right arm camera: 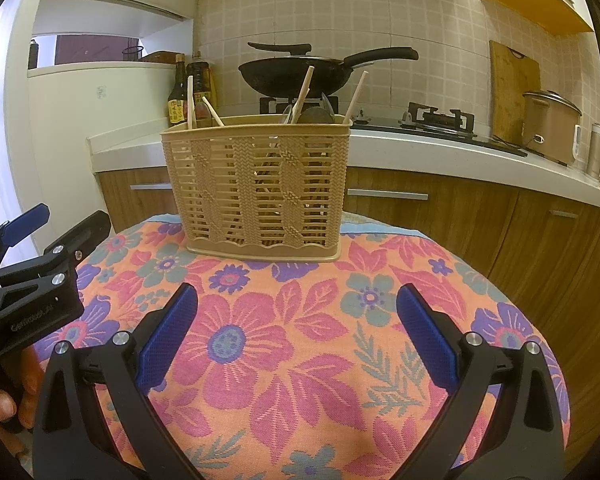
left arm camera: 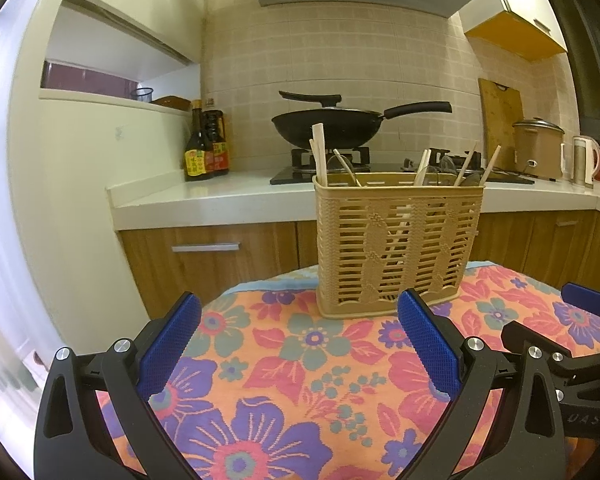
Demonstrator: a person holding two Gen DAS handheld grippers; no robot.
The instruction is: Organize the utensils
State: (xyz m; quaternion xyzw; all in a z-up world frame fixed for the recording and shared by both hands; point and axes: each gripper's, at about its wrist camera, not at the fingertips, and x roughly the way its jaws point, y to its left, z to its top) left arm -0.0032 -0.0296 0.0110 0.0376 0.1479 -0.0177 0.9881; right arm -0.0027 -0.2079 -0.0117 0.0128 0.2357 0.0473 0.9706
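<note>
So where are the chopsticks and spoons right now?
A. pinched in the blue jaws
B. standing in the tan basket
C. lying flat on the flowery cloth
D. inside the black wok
B: the chopsticks and spoons poke up out of the tan basket, which sits on the flowery cloth, while the left gripper and right gripper both have their jaws wide apart and hold nothing.

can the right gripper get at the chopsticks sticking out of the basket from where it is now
Probably yes. The right gripper is open and holds nothing, and only bare floral cloth lies between it and the basket. The chopsticks stick up above the rim, uncovered, so an approach from above looks free.
</note>
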